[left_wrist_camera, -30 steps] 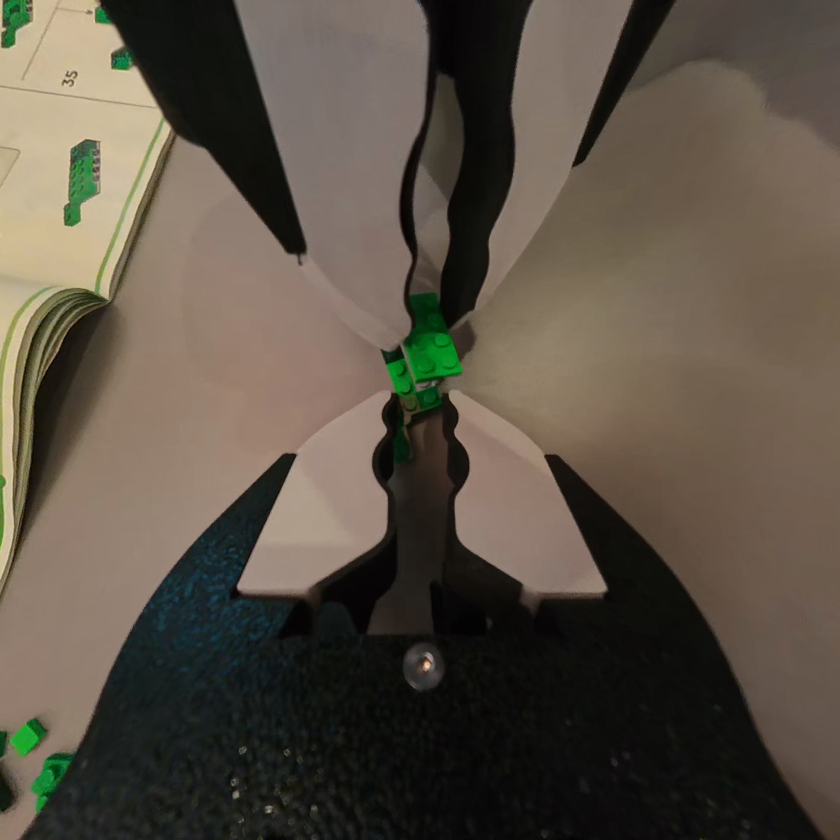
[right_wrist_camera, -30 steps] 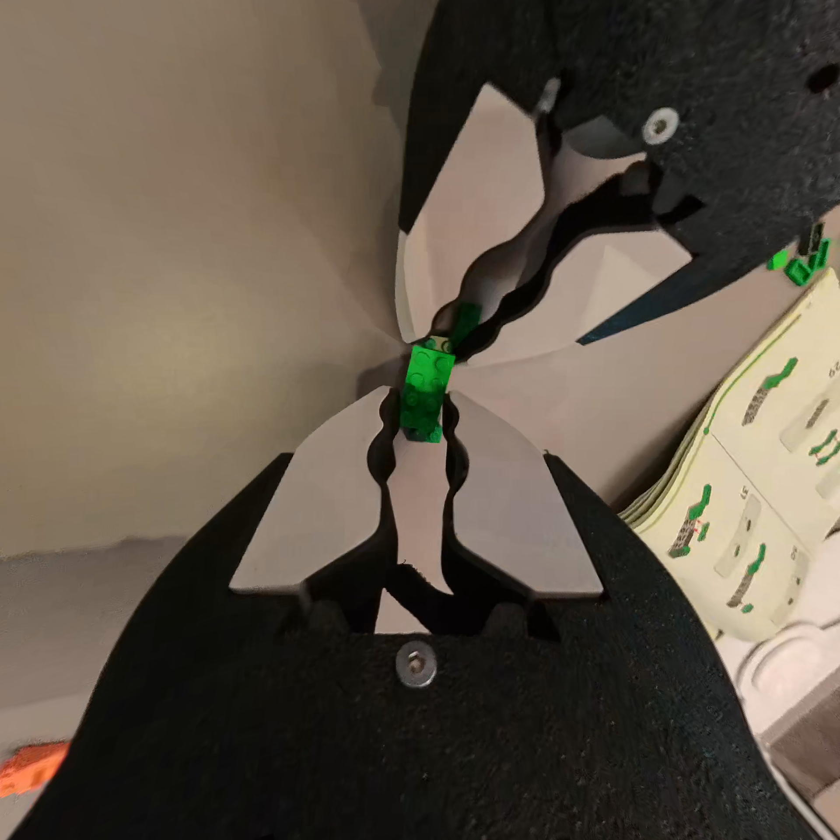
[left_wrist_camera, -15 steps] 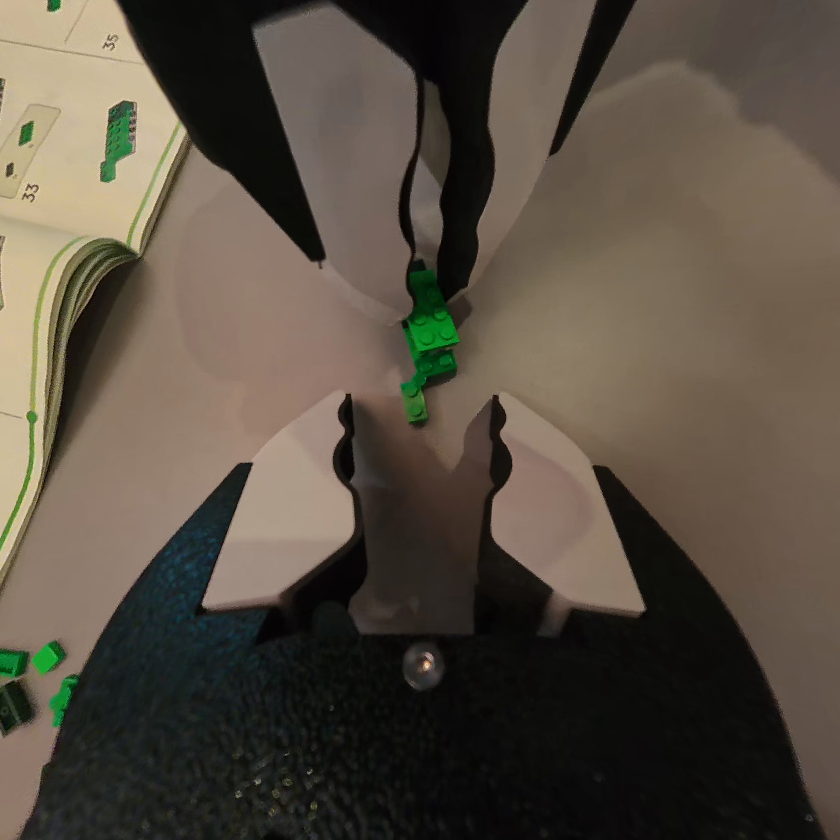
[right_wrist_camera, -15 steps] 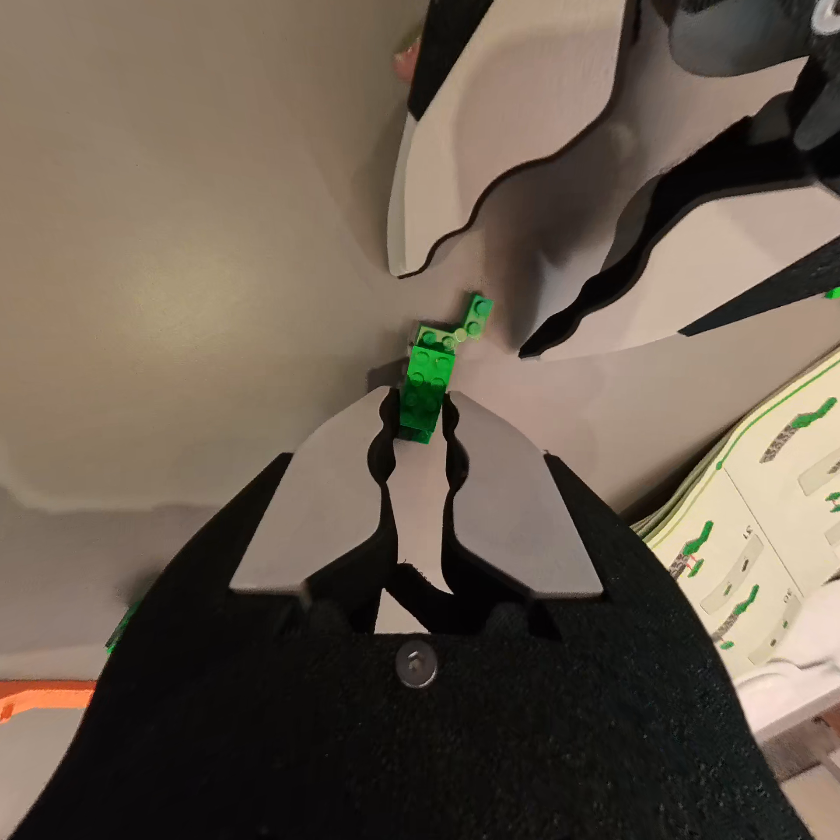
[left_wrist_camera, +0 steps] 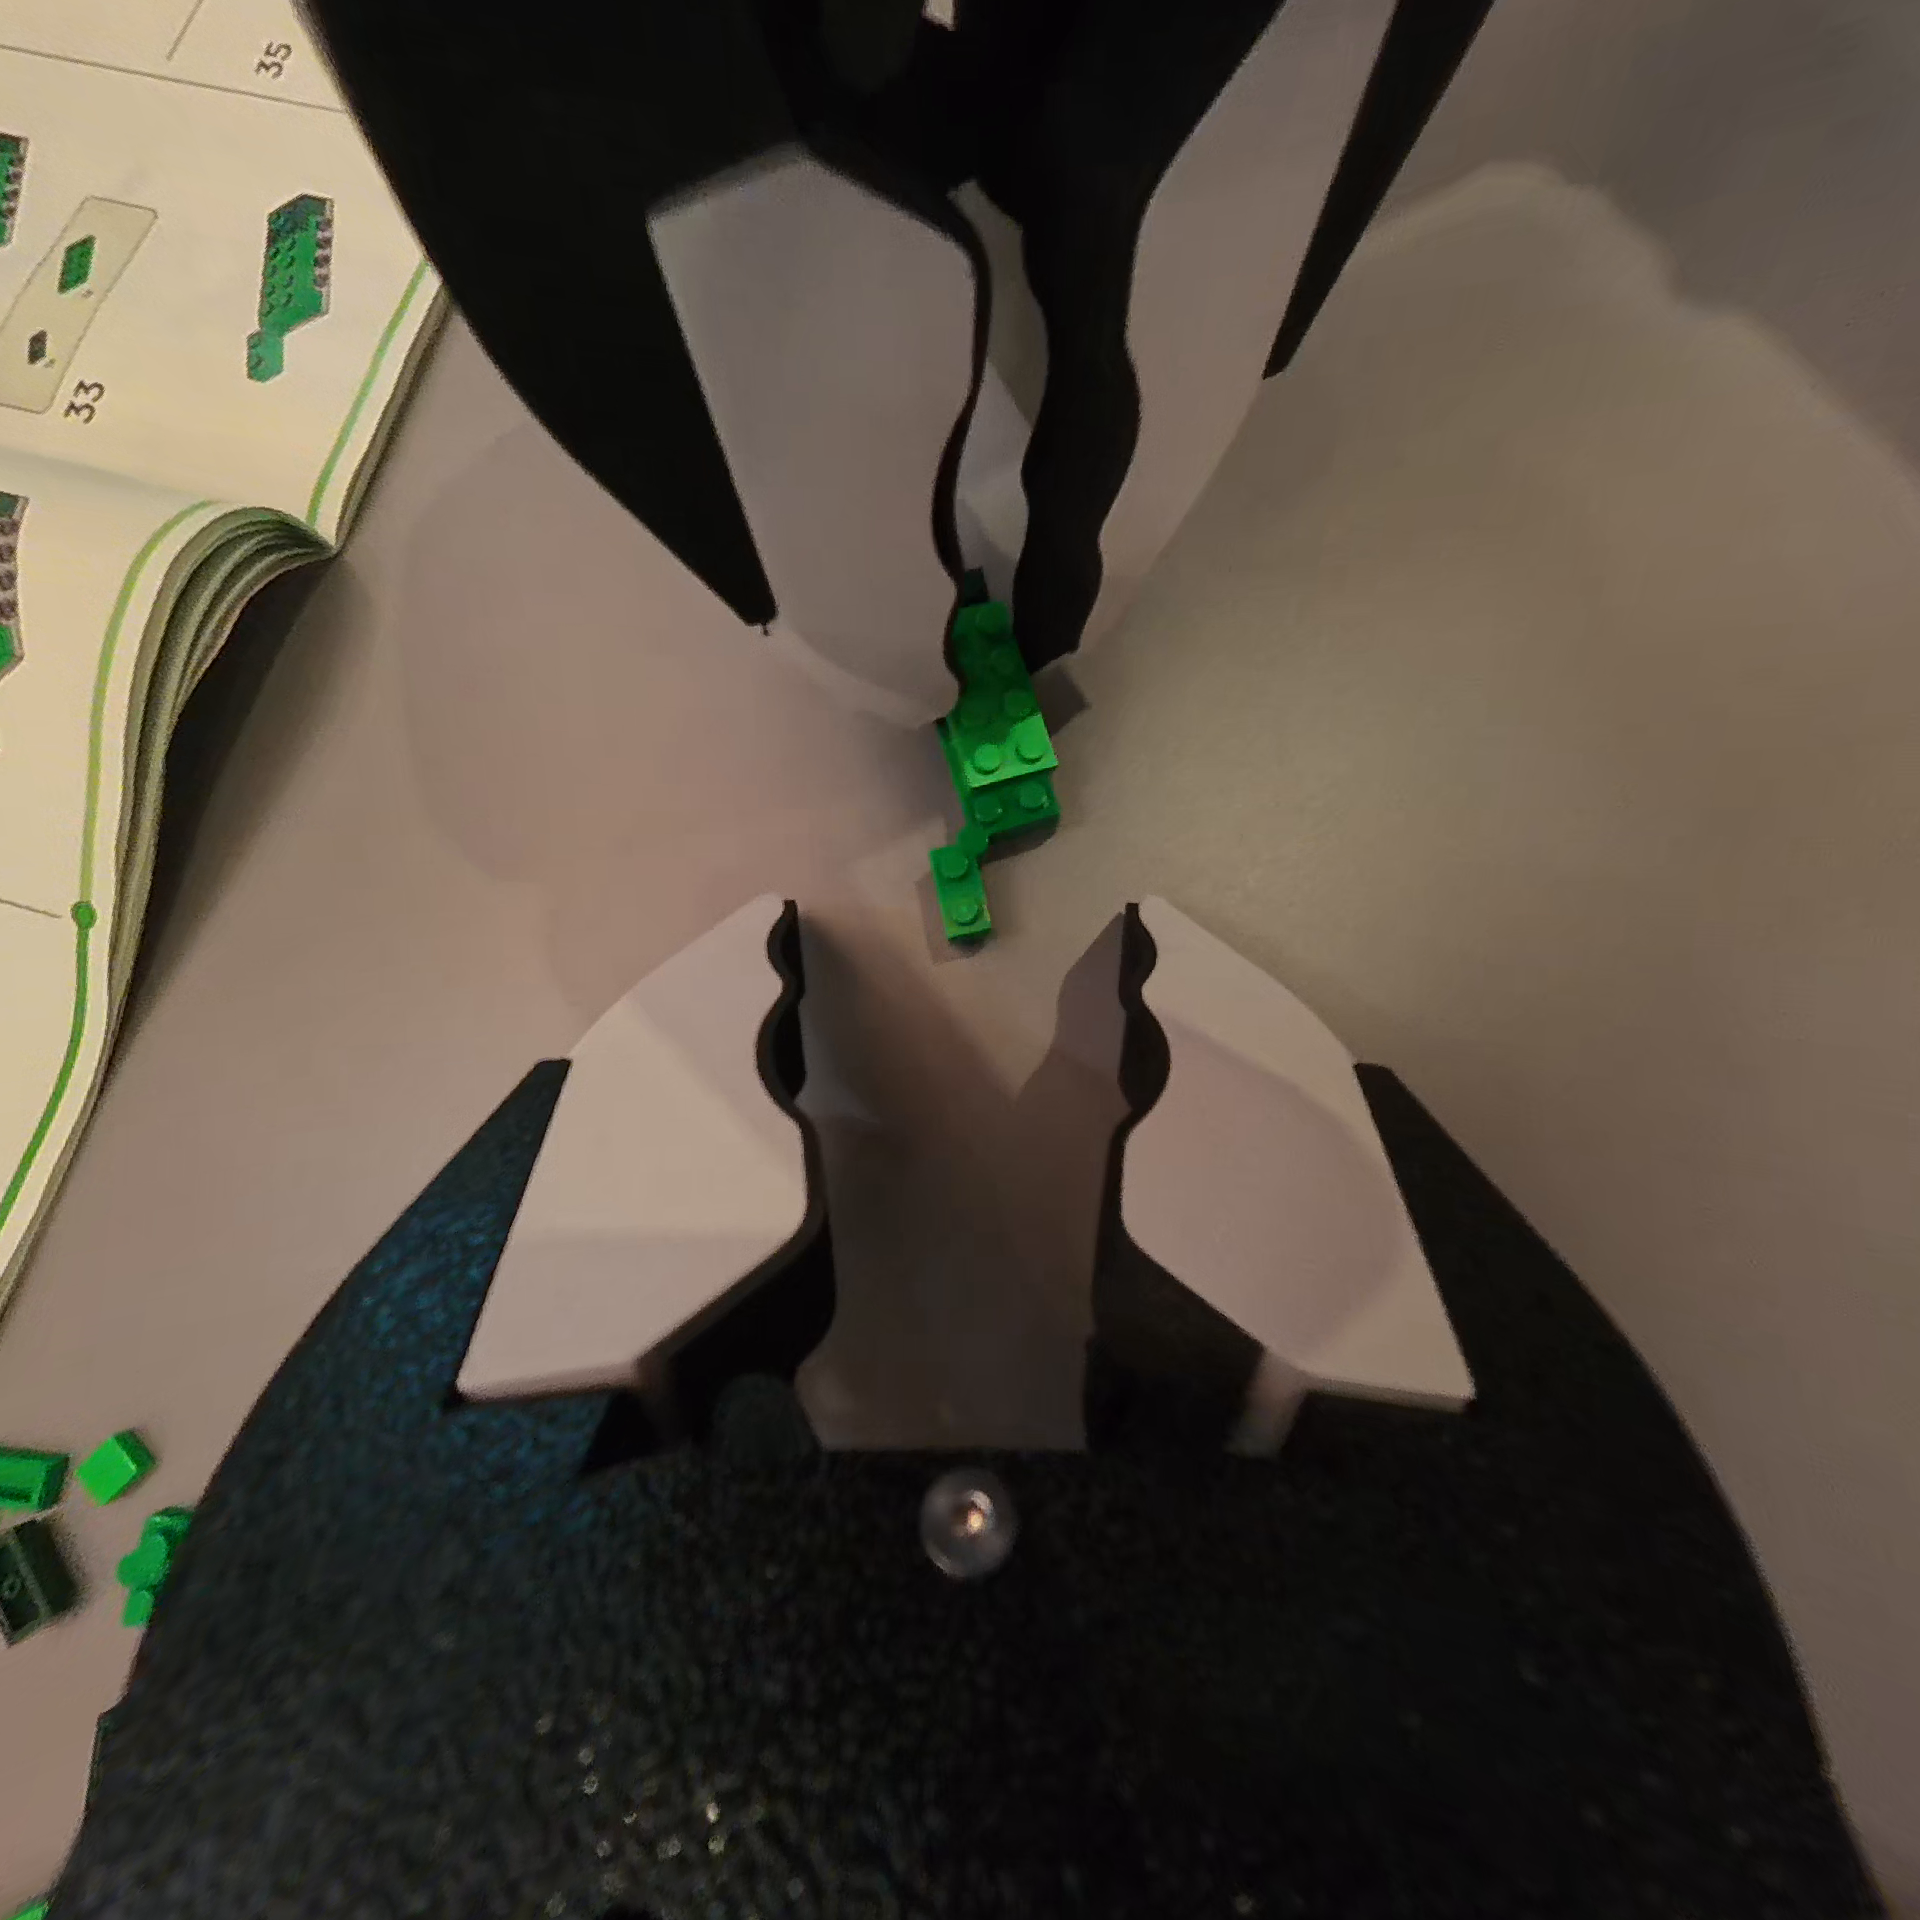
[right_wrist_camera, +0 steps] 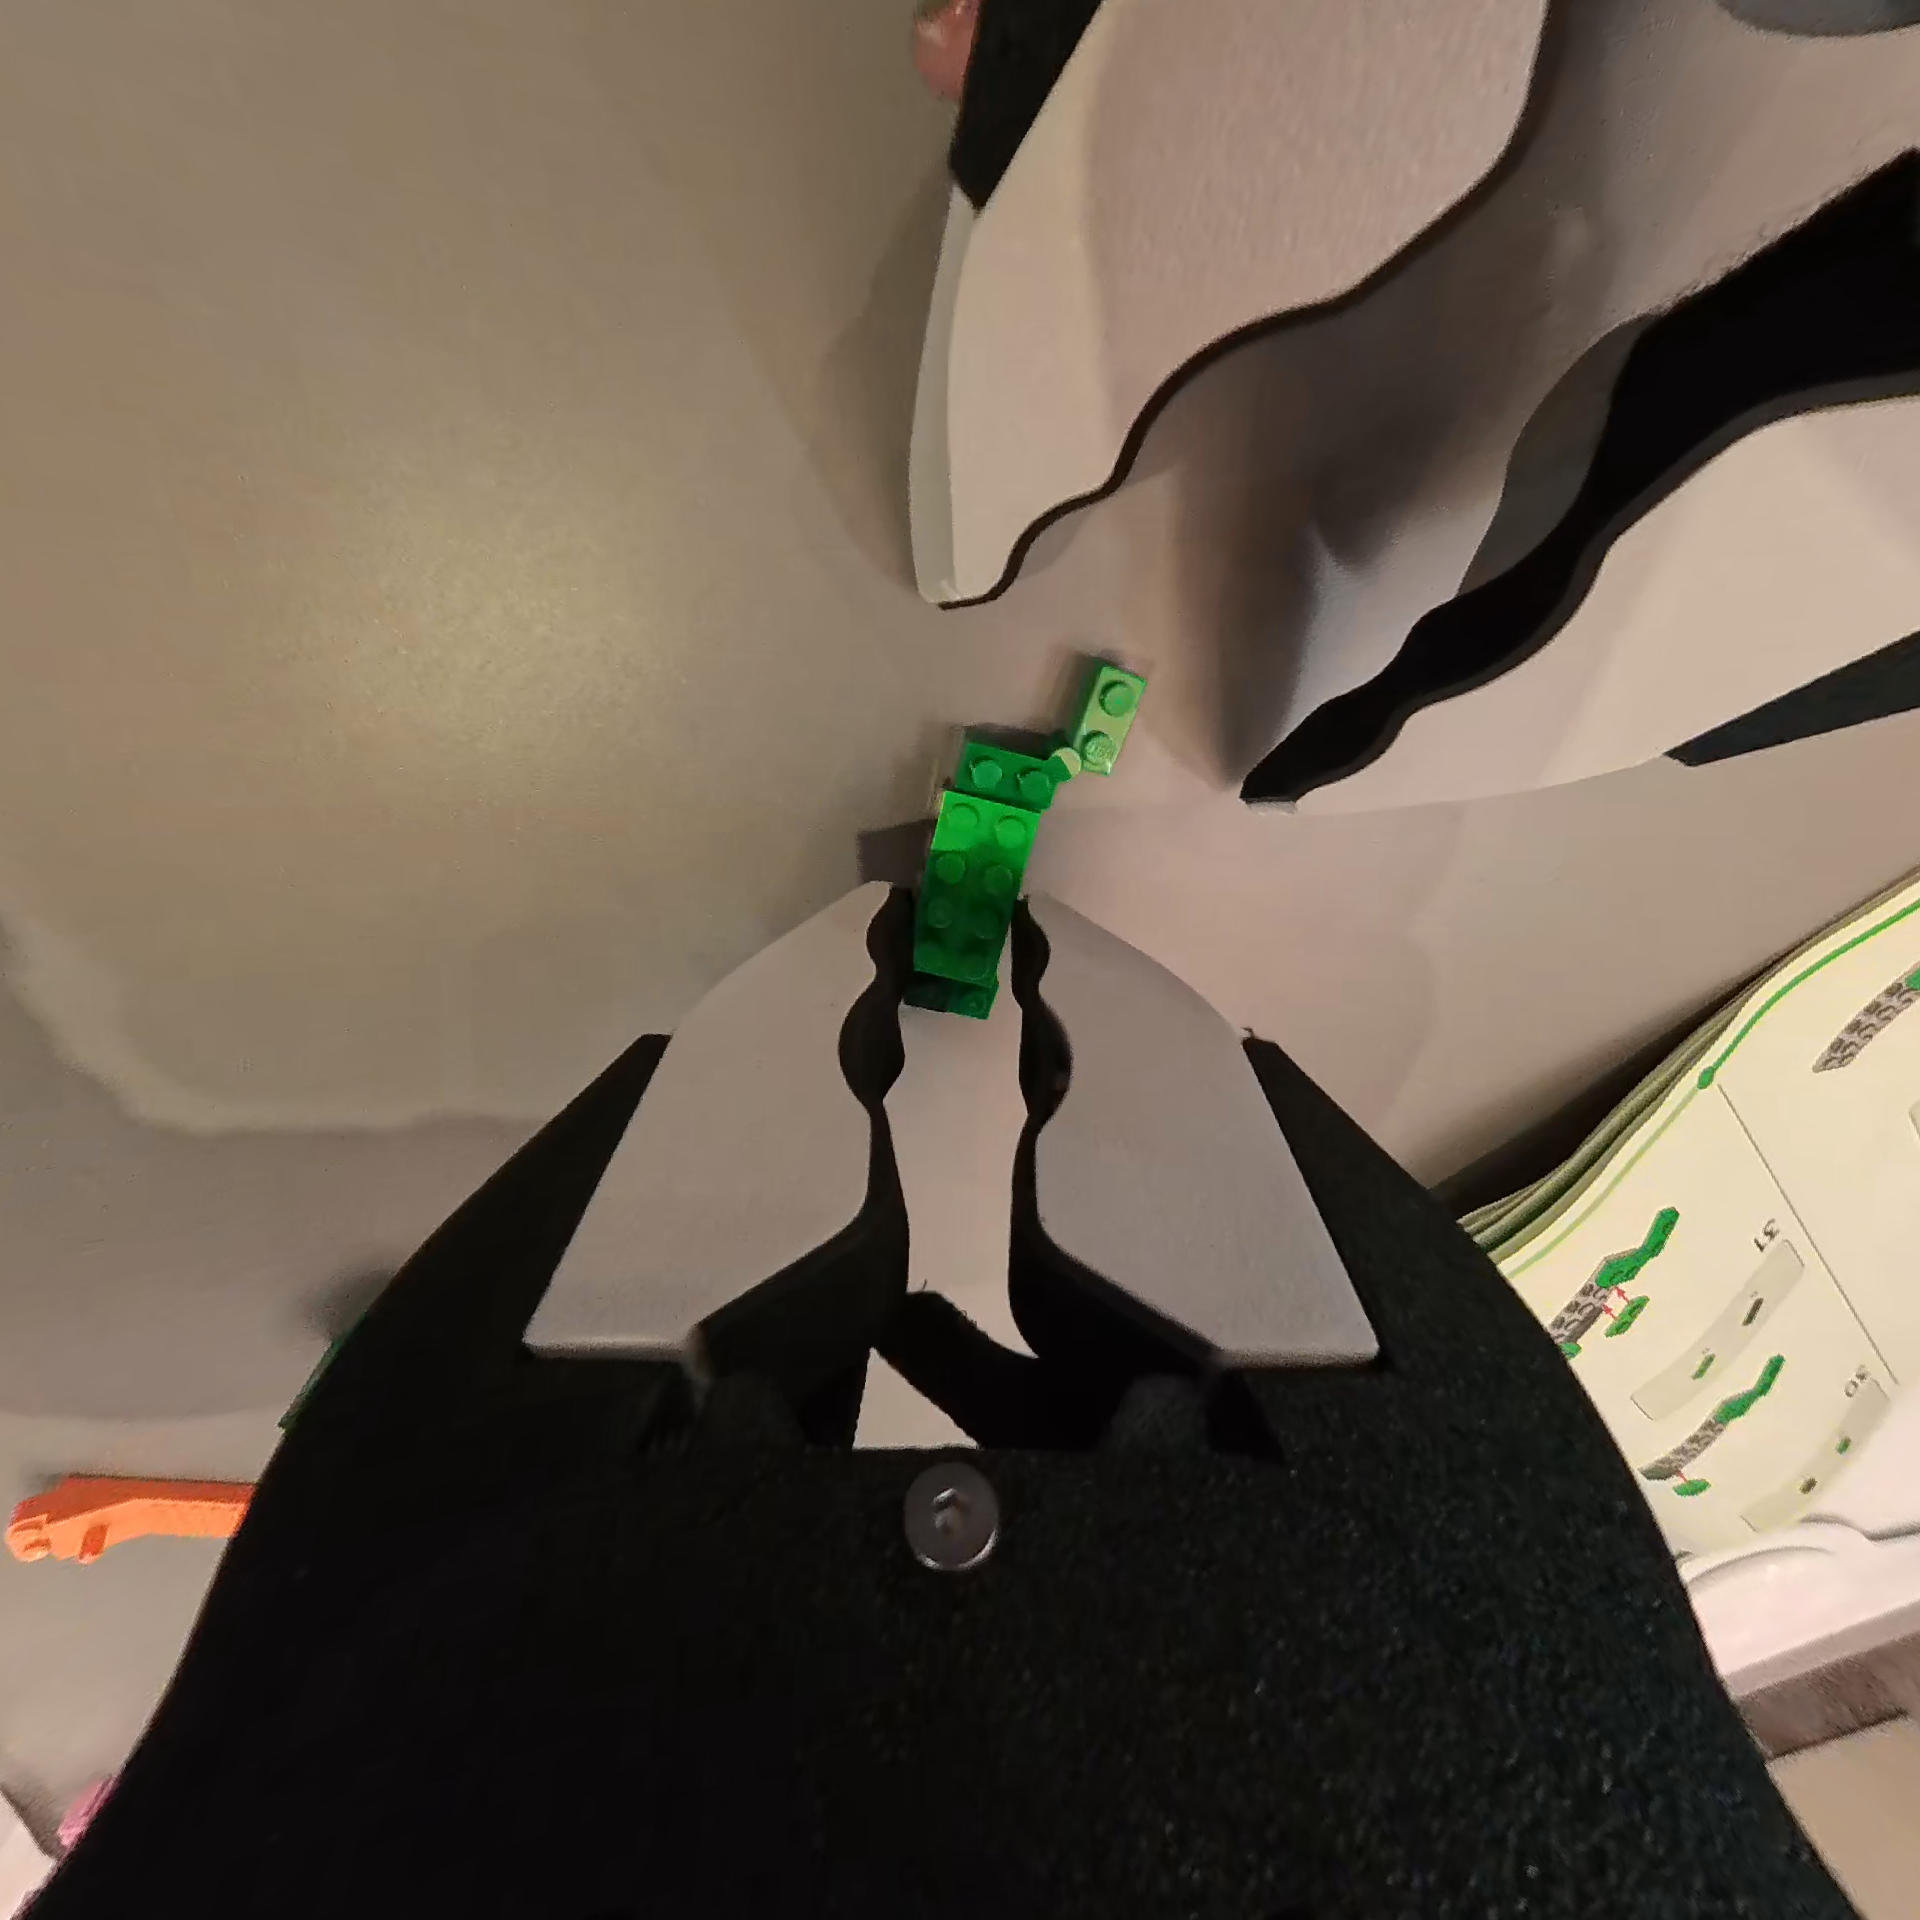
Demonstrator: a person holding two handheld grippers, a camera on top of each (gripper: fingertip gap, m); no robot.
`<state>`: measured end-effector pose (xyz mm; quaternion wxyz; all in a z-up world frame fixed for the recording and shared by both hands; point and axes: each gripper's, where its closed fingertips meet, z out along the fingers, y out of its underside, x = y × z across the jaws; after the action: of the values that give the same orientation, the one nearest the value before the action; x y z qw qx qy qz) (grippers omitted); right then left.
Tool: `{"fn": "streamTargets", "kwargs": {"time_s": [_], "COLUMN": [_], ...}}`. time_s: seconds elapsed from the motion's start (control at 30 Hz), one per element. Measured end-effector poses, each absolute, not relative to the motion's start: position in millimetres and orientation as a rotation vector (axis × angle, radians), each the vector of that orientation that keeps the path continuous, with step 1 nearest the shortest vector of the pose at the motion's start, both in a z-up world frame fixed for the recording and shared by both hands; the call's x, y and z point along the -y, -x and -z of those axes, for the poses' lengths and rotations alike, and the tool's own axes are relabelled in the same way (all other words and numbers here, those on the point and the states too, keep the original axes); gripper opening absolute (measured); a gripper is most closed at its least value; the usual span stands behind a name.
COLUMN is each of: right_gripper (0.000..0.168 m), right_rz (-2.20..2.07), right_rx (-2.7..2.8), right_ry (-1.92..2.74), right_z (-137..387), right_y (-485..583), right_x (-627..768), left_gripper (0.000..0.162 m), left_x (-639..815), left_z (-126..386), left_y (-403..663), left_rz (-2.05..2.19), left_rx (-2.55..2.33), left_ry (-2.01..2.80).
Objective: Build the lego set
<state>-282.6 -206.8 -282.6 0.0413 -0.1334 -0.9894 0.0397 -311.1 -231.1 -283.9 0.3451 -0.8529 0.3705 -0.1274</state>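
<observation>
A small green lego assembly (left_wrist_camera: pixel 1003 748) of stacked plates lies low over the grey table. A small green plate (left_wrist_camera: pixel 961 883) hangs off its near end at an angle. My right gripper (left_wrist_camera: pixel 997 675) comes in from the top of the left wrist view and is shut on the assembly's far end. In the right wrist view the right gripper (right_wrist_camera: pixel 956 899) clamps the assembly (right_wrist_camera: pixel 977 894), and the small plate (right_wrist_camera: pixel 1107 722) sticks out beyond it. My left gripper (left_wrist_camera: pixel 961 920) is open and empty, with its tips on either side of the small plate, apart from it. It also shows open in the right wrist view (right_wrist_camera: pixel 1117 696).
An open instruction booklet (left_wrist_camera: pixel 156 416) lies at the left of the left wrist view, and at the right of the right wrist view (right_wrist_camera: pixel 1714 1299). Several loose green bricks (left_wrist_camera: pixel 62 1507) lie near the left gripper's body. An orange tool (right_wrist_camera: pixel 114 1517) lies at the lower left. Across from one pair of fingers to the other is roughly 4 centimeters.
My left gripper was shut on the assembly's small plate end; it has opened, let go and drawn back a little. My right gripper keeps its hold on the assembly.
</observation>
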Motion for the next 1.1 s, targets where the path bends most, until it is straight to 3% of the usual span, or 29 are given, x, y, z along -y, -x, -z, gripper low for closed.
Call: {"fn": "streamTargets", "kwargs": {"time_s": [0.4, 0.8, 1.1], "right_gripper": [0.029, 0.039, 0.031], "right_rz": [-0.155, -0.833, -0.921], "right_rx": [2.965, 2.577, 2.584], "right_ry": [0.5, 0.864, 0.829], "right_z": [280, 271, 283], "right_y": [281, 279, 286], "right_x": [202, 198, 208], "left_gripper": [0.056, 0.052, 0.051], "left_x": [231, 228, 228], "left_z": [283, 266, 267], "left_y": [308, 312, 310], "left_rz": [0.349, 0.329, 0.361], "left_rx": [-0.96, -0.931, -0.933], "left_ry": [2.206, 2.095, 2.076]}}
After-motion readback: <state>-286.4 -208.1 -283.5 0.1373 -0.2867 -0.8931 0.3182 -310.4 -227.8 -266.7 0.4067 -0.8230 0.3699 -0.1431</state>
